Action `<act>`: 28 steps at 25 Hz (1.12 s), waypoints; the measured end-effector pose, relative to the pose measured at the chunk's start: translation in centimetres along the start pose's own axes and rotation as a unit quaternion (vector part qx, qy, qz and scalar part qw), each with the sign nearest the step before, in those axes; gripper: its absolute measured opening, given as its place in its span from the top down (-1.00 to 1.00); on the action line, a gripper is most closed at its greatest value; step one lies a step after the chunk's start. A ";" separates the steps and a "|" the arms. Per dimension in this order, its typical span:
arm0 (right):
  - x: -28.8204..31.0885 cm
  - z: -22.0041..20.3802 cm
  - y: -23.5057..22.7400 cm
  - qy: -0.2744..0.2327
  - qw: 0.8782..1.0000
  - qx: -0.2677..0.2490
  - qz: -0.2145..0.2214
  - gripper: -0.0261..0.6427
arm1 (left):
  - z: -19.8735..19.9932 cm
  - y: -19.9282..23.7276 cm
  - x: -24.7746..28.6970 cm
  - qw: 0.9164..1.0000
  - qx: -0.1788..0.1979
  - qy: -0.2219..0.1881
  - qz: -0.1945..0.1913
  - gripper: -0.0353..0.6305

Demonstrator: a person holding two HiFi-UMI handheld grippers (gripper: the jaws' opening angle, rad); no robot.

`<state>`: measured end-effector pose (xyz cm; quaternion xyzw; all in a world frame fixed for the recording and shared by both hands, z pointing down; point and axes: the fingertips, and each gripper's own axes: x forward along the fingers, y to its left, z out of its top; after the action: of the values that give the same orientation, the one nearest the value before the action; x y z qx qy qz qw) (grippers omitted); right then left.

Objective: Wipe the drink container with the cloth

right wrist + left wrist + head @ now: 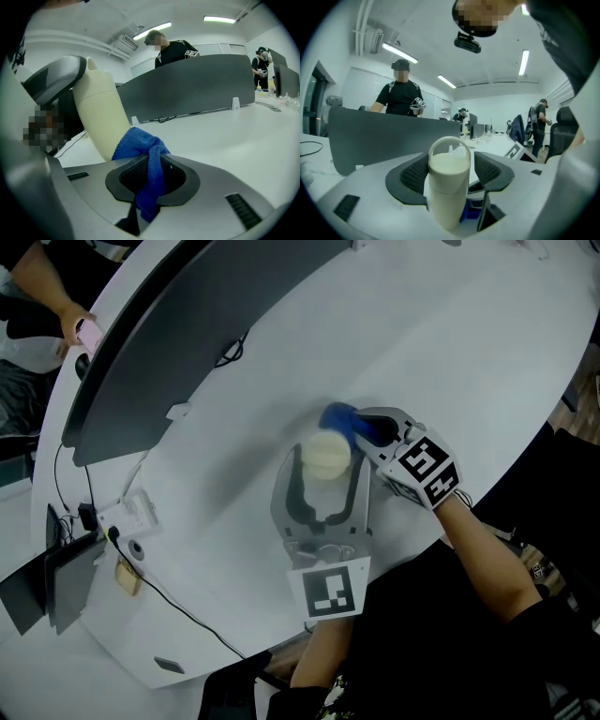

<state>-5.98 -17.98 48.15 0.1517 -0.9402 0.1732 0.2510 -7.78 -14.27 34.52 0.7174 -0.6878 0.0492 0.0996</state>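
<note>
- My left hand-held gripper [328, 467] [450, 168] has its jaws on either side of the drink container [328, 456] [447, 192], up near the lid. The left pad presses against it. A thin sliver of desk shows between the right pad and the lid, but I read this as a grip.
- The container is cream-coloured with a loop handle on top. It stands upright between those jaws, near the front edge of the white desk [450, 352]. I cannot tell whether its base rests on the desk.
- My right hand-held gripper [372, 430] [152, 174] is clamped tight on a blue cloth [337, 416] [140, 145]. The fabric is pinched between the two pads, and a tail of it hangs down behind them.
- The bunched end of the cloth sticks out past the jaw tips and touches the side of the container [101, 122], on its far right side in the head view.
- In the left gripper view a bit of blue [468, 211] shows low down, just right of the container.
- A dark curved divider [187, 324] [197, 89] runs along the far side of the desk, well apart from the container.
- A person in a black shirt [173, 49] stands behind the divider.
- A white power strip [127, 517] with cables lies at the left end of the desk.
</note>
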 end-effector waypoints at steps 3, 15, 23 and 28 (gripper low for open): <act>0.0 0.0 0.0 -0.002 1.000 -0.002 -0.004 0.79 | -0.4 0.4 0.2 1.000 0.003 0.012 0.027 0.06; -6.0 11.6 2.4 -0.193 0.978 0.032 0.072 0.79 | -0.7 0.2 -0.5 0.973 0.058 -0.027 -0.222 0.06; -4.2 9.6 2.3 -0.157 0.981 0.060 0.097 0.79 | -0.4 -0.2 -0.3 0.970 0.061 -0.031 -0.233 0.06; -0.6 2.9 0.7 -0.028 0.998 0.022 0.042 0.80 | -0.4 -0.2 -0.3 0.970 0.050 -0.036 -0.236 0.06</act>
<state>-7.00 -18.38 45.29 0.1228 -0.9484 0.1997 0.2133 -7.57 -13.90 34.82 0.8646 -0.4992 0.0326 0.0477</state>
